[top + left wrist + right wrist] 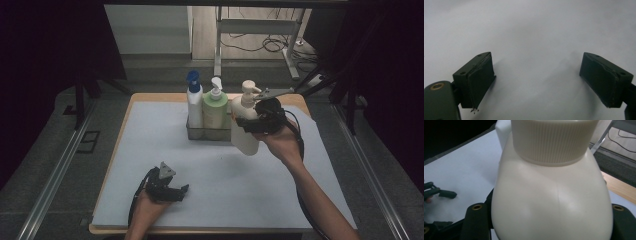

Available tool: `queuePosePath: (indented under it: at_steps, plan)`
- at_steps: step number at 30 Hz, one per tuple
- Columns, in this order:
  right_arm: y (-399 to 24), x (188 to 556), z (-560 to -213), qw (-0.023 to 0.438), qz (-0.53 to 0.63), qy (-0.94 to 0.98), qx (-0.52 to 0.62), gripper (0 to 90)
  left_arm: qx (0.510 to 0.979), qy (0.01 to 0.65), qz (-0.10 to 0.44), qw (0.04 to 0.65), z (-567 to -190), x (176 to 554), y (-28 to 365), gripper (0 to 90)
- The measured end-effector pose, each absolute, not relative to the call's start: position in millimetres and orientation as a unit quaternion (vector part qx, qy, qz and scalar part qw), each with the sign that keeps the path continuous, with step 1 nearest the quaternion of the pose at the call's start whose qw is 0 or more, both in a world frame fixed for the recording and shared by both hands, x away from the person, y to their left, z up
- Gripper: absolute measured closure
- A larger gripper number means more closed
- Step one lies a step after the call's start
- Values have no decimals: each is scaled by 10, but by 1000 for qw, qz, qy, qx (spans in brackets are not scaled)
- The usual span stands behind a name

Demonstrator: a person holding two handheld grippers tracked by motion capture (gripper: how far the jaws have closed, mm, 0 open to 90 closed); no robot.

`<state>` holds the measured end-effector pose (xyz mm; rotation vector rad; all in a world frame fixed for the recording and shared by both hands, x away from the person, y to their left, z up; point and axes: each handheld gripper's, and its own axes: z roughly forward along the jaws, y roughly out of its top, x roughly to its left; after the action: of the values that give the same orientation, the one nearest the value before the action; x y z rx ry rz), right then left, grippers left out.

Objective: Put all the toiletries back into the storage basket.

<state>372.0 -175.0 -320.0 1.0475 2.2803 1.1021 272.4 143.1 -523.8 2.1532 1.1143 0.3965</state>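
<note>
A cream pump bottle hangs above the white mat, just right of the metal caddy, with my right gripper shut on its upper body. In the right gripper view the cream pump bottle bulges between the two black jaws, its ribbed collar on top. A white bottle with a blue cap and a green pump bottle stand upright in the caddy. My left gripper rests low near the mat's front edge. The left gripper stands open over bare mat, nothing between its pads.
The white mat covers a wooden table whose edge shows at the back. Metal rails run along both sides. A table frame and cables lie on the floor beyond.
</note>
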Motion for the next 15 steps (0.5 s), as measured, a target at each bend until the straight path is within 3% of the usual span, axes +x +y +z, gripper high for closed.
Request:
queuePosePath:
  at_steps: [15]
  plan:
    - [-1758, 3989, -3184, 223, 399, 798, 393, 364, 829, 423, 153, 333, -5235, 2727, 1437, 120]
